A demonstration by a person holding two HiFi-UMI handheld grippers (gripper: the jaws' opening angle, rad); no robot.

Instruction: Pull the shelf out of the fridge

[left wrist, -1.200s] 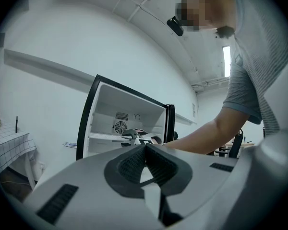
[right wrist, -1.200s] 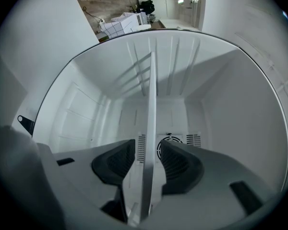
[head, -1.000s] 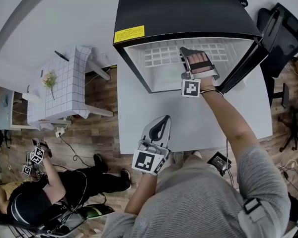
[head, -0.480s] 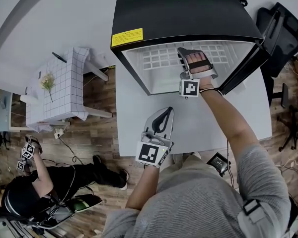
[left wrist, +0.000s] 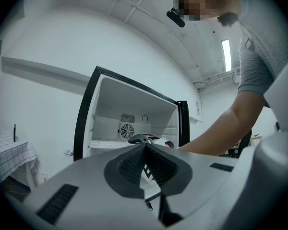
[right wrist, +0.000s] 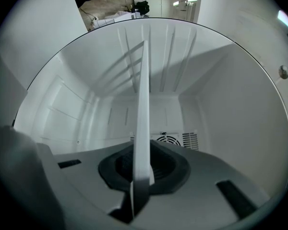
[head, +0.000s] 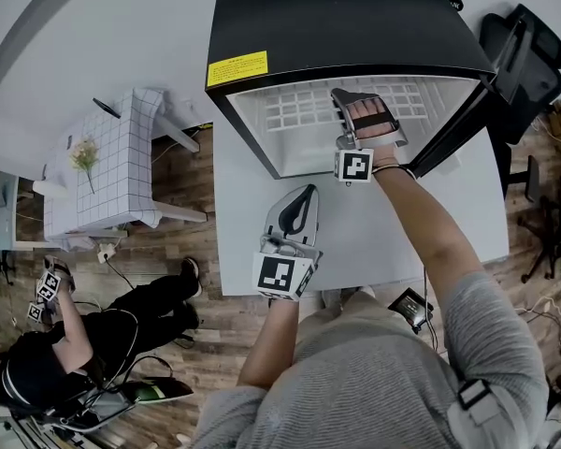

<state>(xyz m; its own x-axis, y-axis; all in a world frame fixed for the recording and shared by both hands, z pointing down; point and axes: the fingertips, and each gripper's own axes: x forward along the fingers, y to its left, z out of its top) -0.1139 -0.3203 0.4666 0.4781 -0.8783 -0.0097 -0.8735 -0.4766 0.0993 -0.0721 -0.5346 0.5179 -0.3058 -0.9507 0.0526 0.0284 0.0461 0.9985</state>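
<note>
White tabletop [head: 374, 241], black fridge [head: 346, 17], gridded shelf [head: 299, 108]

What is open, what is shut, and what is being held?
fridge door: open.
shelf: inside the fridge, front edge gripped.
right hand-held gripper: jaws have just been closing, now shut on the shelf.
left hand-held gripper: shut, empty.
</note>
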